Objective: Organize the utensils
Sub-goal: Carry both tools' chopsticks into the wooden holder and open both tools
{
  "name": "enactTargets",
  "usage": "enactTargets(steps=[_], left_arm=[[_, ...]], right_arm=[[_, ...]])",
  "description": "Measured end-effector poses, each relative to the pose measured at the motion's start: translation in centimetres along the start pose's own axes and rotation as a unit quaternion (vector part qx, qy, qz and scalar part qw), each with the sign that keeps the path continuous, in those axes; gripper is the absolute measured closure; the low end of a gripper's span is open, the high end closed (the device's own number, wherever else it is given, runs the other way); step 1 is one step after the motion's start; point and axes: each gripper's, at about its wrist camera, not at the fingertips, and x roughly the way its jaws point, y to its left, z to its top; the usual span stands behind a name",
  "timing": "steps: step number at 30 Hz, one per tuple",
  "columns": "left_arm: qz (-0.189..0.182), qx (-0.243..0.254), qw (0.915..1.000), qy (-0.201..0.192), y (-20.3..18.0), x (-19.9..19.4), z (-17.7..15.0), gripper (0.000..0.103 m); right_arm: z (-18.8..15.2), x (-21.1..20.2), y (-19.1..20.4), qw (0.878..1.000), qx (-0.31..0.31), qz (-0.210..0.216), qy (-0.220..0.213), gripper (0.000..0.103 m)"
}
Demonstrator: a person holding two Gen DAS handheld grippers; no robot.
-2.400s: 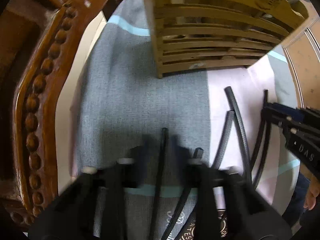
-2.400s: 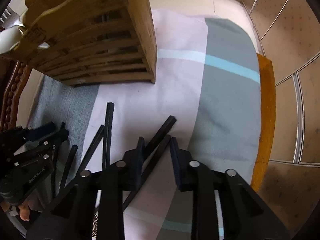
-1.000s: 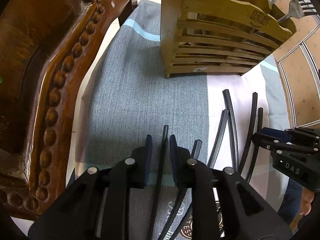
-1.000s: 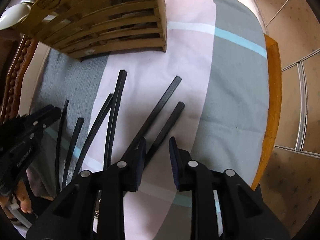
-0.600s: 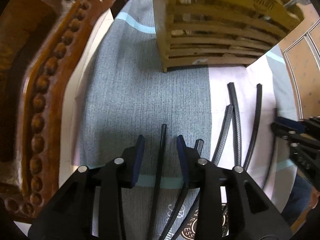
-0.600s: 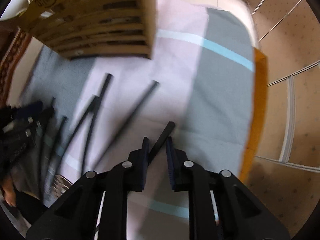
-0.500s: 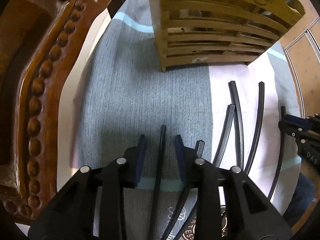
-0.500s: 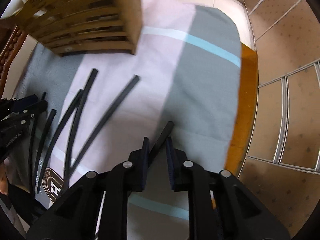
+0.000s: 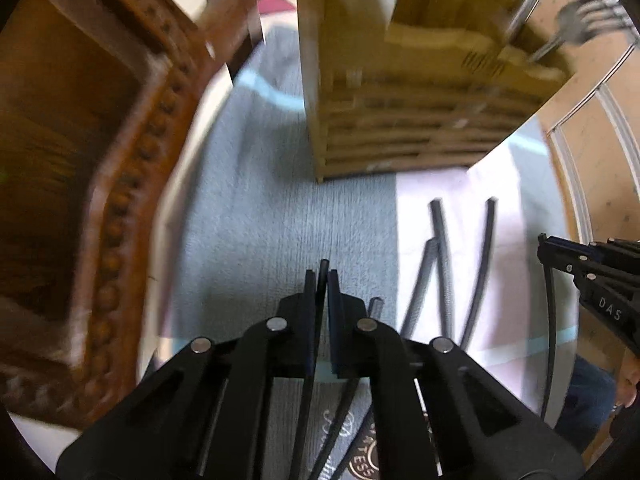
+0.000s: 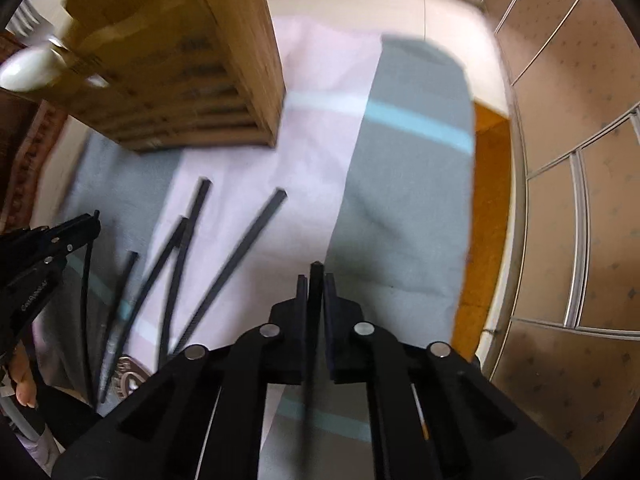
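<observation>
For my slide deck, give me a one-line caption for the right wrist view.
Right hand-held gripper clamps one black chopstick above the striped cloth, near the wooden utensil holder.

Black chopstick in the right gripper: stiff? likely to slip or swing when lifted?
The black chopstick looks straight and rigid, so probably stiff. It is thin and smooth-looking, clamped near one end by the right gripper, so it may pivot or slide. Probably light.

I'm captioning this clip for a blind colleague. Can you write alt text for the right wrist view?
The right tongs pinch one black chopstick above a striped cloth. More chopsticks lie left, before a wooden utensil holder.
</observation>
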Motion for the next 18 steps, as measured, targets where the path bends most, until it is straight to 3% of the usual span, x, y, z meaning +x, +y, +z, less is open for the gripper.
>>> enactTargets(steps=[5,9,14,18], left_arm=[[-0.012,-0.005,0.9975,-0.069,-0.2,-5.6,-0.4,0.098],[-0.006,-0.008,0.9905,-0.137,-0.1,-10.6,-0.9,0.098],[-0.005,-0.010,0.9799,-0.199,0.2,-15.6,-2.0,0.098],[-0.021,-0.013,0.9720,-0.234,0.4,-19.0,-2.3,0.099]], right_arm=[[-0.6,-7.5,1.0,0.996,-0.008,0.012,-0.084,0.096],[-1.6,-13.1,1.3,0.988,-0.012,0.023,-0.149,0.096],[-4.8,-17.9,1.2,0.977,-0.013,0.032,-0.211,0.096],[-5.6,-19.3,1.9,0.968,-0.012,0.042,-0.249,0.096]])
